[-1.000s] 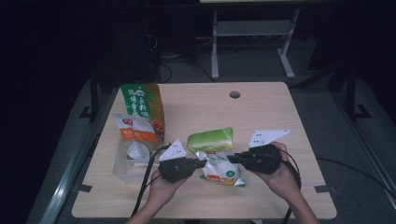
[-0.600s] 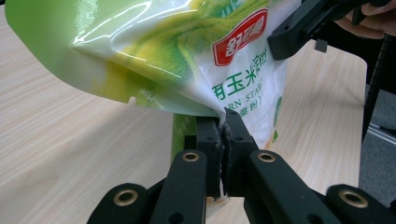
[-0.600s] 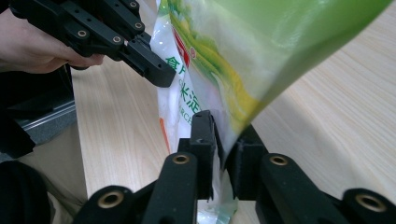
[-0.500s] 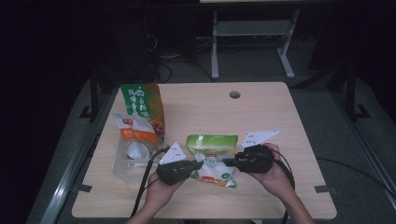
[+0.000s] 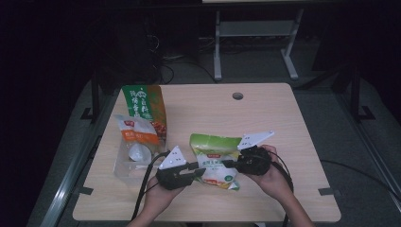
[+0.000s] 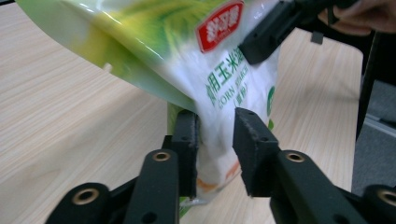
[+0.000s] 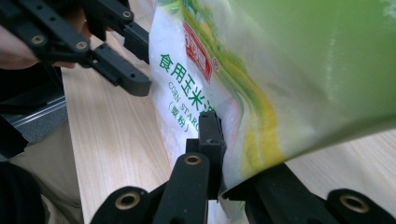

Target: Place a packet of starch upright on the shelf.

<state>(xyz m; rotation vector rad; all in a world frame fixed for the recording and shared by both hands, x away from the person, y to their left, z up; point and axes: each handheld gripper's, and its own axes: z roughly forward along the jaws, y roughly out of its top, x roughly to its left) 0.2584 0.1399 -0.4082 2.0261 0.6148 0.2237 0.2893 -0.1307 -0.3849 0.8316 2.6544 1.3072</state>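
1. Jaws of the right gripper were clamped on one edge of the starch bag; in the right gripper view the near jaw pressed flat against the film w/ the far jaw behind it, so a firm grip.
2. Left gripper jaws had just been opening: in the left gripper view they stood apart w/ the bag's lower corner between them, one jaw about touching the film, the other clear of it. So no pinch there.
3. Bag hung tilted between the two grippers, its low end at or near the table; whether it rested there I couldn't tell.
4. Progress, as a judgement: bag looked picked up and carried by the right gripper alone, left letting go or re-gripping. Left to do: prob. a fresh left grip, then placing the bag somewhere; destination not clear.
5. Writing on bag: red logo patch w/ white characters too small to read; green text "食用玉米" w/ "CORN STARCH" partly cut off beneath, plus a bracketed line under that.
6. Beyond the left jaws, well apart: tall green pouch w/ yellow characters, not legible, and an orange-label bag over a clear tub; label text unreadable.
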